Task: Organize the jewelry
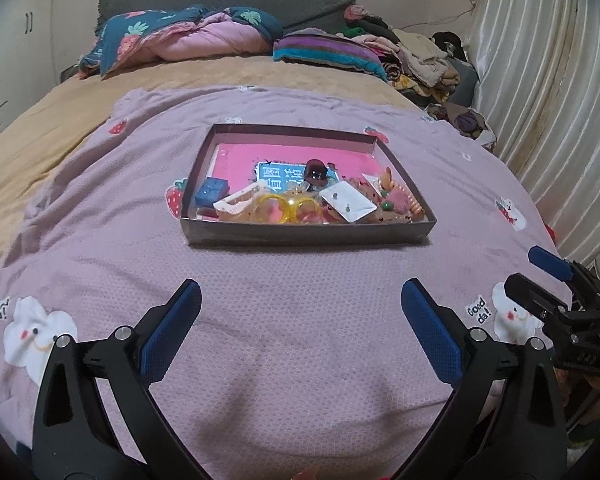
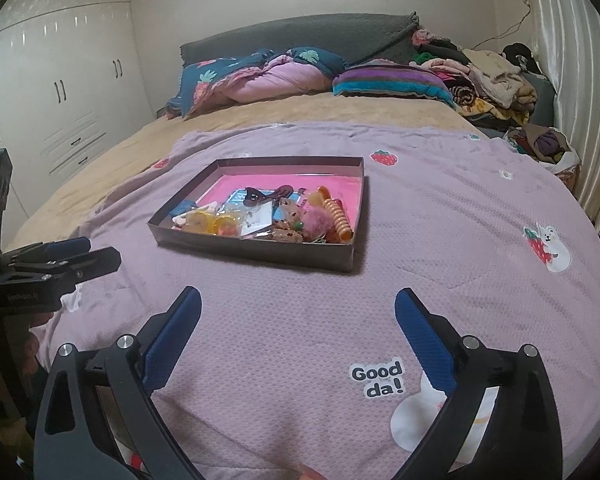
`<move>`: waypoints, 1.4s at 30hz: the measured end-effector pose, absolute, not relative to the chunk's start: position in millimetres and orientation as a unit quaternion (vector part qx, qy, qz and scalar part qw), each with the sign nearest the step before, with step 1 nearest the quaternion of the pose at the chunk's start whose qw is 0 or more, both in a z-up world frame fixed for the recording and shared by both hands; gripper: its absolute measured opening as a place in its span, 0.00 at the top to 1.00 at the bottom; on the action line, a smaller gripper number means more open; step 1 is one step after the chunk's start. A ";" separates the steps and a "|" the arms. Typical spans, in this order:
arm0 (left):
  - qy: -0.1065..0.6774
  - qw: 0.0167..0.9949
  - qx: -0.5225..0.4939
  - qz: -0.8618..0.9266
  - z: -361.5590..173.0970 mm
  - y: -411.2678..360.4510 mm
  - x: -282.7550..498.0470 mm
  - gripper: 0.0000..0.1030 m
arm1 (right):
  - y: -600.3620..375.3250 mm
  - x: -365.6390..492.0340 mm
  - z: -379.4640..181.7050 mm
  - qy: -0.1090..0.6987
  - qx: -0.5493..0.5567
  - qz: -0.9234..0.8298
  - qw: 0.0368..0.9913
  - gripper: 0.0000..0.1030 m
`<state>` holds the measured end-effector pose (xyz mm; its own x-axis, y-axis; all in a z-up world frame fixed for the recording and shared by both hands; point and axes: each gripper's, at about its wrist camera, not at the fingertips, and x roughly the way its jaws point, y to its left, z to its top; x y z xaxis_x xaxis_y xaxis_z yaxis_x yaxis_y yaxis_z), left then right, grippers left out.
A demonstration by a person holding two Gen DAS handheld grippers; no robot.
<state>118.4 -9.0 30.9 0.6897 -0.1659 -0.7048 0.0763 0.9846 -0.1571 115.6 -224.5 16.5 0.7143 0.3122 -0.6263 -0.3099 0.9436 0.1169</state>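
"Good da!" on pink blanket [image 2: 440, 216]

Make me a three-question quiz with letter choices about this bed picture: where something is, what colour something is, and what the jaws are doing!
1. Where do the hair clips and trinkets lie?
A. in the shallow dark cardboard box
B. on the pillow
C. on the floor

2. What colour is the box's inside bottom?
A. green
B. pink
C. white

3. How do the left gripper jaws stand?
A. shut on a clip
B. shut on nothing
C. open, nothing between them

Answers: 1 A, the pile sits inside the box walls. 2 B, bright pink shows behind the pile. 3 C, only the lilac quilted blanket shows between the blue pads.
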 end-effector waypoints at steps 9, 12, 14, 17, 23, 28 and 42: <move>0.387 0.918 -0.058 -0.068 32.9 -9.7 116.8 0.09 | -223.5 114.2 17.0 0.338 0.002 0.166 0.926 0.06; 0.386 0.918 -0.058 -0.067 33.5 -9.8 116.6 0.09 | -223.6 114.1 17.3 0.339 0.003 0.166 0.926 0.06; 0.386 0.918 -0.060 -0.067 34.3 -9.7 116.6 0.09 | -223.6 113.8 17.8 0.339 0.003 0.166 0.926 0.06; 0.386 0.918 -0.059 -0.066 35.3 -10.1 116.7 0.09 | -223.5 113.6 18.0 0.340 0.003 0.167 0.926 0.06; 0.388 0.918 -0.059 -0.061 36.4 -8.3 116.0 0.09 | -223.1 113.2 18.2 0.341 0.002 0.167 0.925 0.06; 0.390 0.917 -0.060 -0.062 34.6 -7.7 116.5 0.09 | -222.9 113.0 18.2 0.341 0.002 0.167 0.925 0.06; 0.395 0.915 -0.057 -0.058 30.2 -7.1 116.0 0.09 | -222.6 114.7 17.0 0.343 0.002 0.167 0.925 0.06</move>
<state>116.0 -7.1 30.2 0.6815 -0.1512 -0.7161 0.0613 0.9868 -0.1500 114.7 -222.6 17.0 0.7095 0.3105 -0.6326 -0.3072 0.9442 0.1189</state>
